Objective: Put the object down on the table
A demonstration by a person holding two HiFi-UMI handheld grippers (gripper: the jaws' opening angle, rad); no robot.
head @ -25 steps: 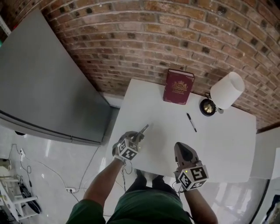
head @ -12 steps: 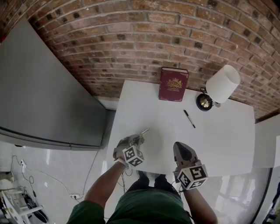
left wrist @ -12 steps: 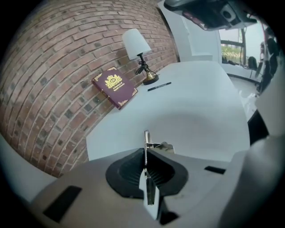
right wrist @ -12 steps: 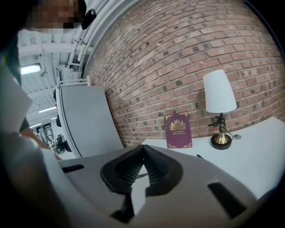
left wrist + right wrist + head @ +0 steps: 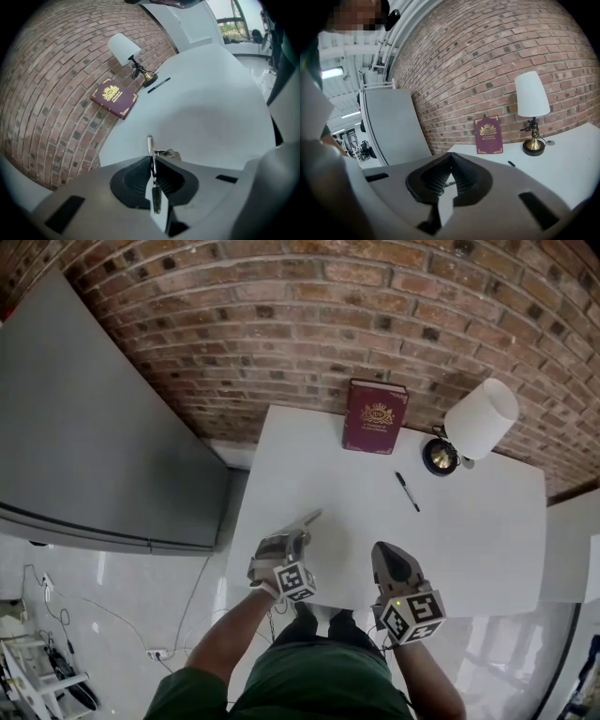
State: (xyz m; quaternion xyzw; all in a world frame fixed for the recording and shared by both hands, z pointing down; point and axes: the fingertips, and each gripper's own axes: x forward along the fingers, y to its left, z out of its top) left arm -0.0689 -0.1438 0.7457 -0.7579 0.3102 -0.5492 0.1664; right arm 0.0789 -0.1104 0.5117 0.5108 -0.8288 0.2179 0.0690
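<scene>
At lower centre over the table (image 5: pixel 469 549), the left tool (image 5: pixel 296 534) grips a thin metal piece (image 5: pixel 310 517); the right tool (image 5: pixel 386 551) beside it is closed and empty.

Bright, even, diffuse light, white table (image 5: pixel 469 540) near overexposed, soft grey shadow on it in the left gripper view, faint reflections on the glossy floor (image 5: pixel 112 587) at left, brick wall (image 5: pixel 281 324) bowed by fisheye distortion, black vignetted corners in both gripper views, nearest foreground soft.
</scene>
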